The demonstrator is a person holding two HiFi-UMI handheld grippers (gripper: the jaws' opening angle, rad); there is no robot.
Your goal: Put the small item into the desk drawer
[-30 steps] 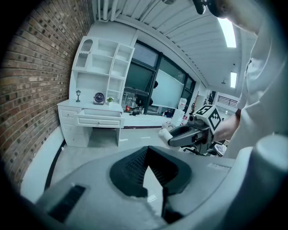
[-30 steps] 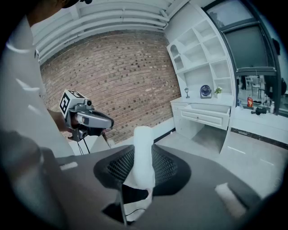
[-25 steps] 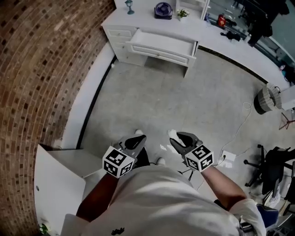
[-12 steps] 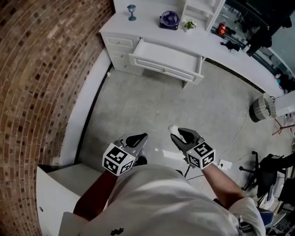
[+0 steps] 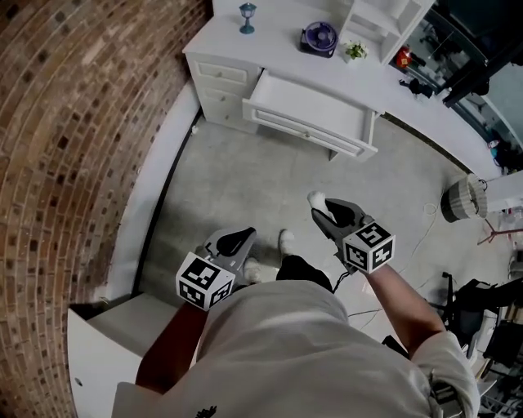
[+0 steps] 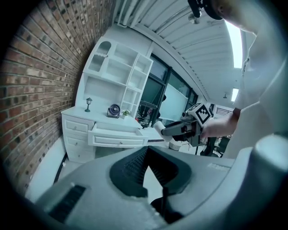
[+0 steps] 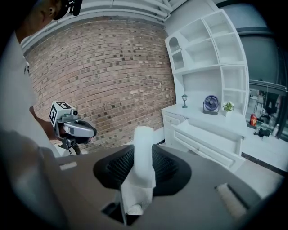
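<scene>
In the head view my right gripper (image 5: 323, 209) is shut on a small white rolled cloth (image 5: 315, 198), held out over the grey floor. In the right gripper view the cloth (image 7: 145, 134) stands upright between the dark pads of that gripper (image 7: 143, 155). My left gripper (image 5: 237, 238) hangs lower at my left with its jaws together and nothing in them; its tips (image 6: 146, 150) meet. The white desk (image 5: 278, 51) stands ahead against the wall, its drawer (image 5: 310, 114) pulled out and bare inside. That drawer (image 7: 211, 134) is still well beyond the cloth.
A brick wall (image 5: 73, 122) curves along the left. On the desk stand a small lamp (image 5: 248, 16), a purple fan (image 5: 320, 37) and a plant (image 5: 354, 51). A white cabinet (image 5: 106, 343) is at lower left; a basket (image 5: 462, 198) and an office chair (image 5: 482, 302) are at right.
The desk and its open drawer have drawn nearer and lower in the head view. My right gripper has gone forward and right with the cloth; the left one stays low.
</scene>
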